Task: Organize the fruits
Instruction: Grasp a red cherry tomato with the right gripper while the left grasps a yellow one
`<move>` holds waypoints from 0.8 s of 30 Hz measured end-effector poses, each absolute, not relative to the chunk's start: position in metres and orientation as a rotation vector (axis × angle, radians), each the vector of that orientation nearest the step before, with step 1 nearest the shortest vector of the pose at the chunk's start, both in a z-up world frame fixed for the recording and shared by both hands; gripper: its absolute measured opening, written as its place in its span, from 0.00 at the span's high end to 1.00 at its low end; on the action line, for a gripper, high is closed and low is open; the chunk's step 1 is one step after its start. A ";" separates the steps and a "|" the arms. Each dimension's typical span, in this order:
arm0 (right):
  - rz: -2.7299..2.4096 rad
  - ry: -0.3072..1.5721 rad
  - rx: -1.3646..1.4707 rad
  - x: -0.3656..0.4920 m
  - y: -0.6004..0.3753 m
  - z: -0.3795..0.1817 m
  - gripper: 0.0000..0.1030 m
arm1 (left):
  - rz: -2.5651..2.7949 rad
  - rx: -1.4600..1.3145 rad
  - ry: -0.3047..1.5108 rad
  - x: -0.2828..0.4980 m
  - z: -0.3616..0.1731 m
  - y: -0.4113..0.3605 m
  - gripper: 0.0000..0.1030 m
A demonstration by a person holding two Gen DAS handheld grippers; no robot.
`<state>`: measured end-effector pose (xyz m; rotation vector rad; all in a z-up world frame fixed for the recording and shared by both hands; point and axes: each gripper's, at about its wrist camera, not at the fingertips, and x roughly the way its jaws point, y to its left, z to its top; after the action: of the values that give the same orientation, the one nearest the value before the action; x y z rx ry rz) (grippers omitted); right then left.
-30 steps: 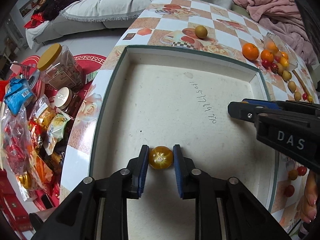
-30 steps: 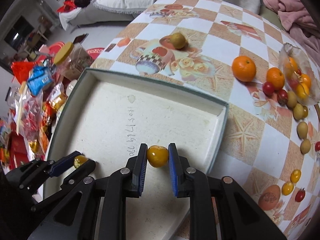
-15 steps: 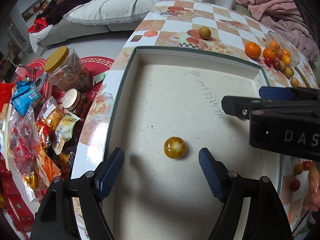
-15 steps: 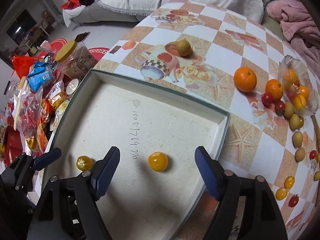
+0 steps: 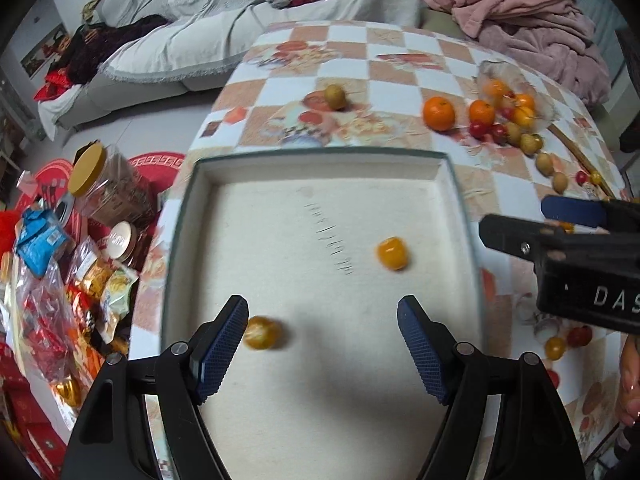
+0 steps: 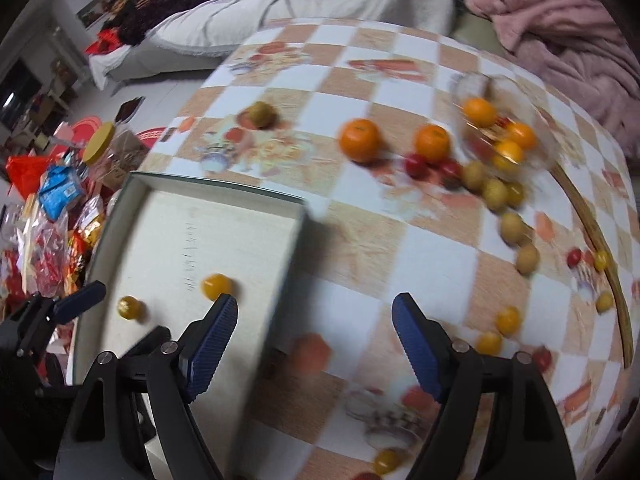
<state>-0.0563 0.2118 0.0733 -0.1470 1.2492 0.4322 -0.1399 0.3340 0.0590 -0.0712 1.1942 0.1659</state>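
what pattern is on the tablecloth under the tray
Orange-and-white checks with printed pictures on the tablecloth, clearest in the right wrist view.

The checkered counter (image 6: 360,240) carries a shallow white tray (image 5: 452,184) at its near left. Beyond the tray sit a lone greenish fruit (image 6: 261,115), two oranges (image 6: 359,139), red and yellow cherry tomatoes (image 6: 416,165) and a glass bowl (image 6: 472,84).

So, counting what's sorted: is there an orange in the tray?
No, the tray holds only two small yellow tomatoes; both oranges sit on the table.
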 end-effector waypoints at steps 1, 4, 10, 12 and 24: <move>0.407 1.253 -0.132 -0.056 0.198 0.073 0.20 | 0.147 -0.065 1.192 -0.136 0.061 0.325 0.24; 0.341 1.259 -0.100 -0.058 0.163 0.071 0.20 | 0.098 -0.048 1.190 -0.127 0.064 0.300 0.24; 0.201 1.257 -0.044 -0.068 0.089 0.069 0.20 | -0.014 -0.007 1.191 -0.111 0.064 0.245 0.24; 0.157 1.263 -0.032 -0.071 0.068 0.065 0.20 | -0.055 0.006 1.189 -0.103 0.063 0.224 0.24; 0.133 1.276 0.079 -0.056 0.002 0.044 0.30 | -0.200 0.088 1.203 -0.065 0.033 0.146 0.24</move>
<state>-0.0563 0.0016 0.0442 0.0786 1.2759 0.1332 -0.0652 0.1465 0.0330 0.0879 1.2027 -0.2003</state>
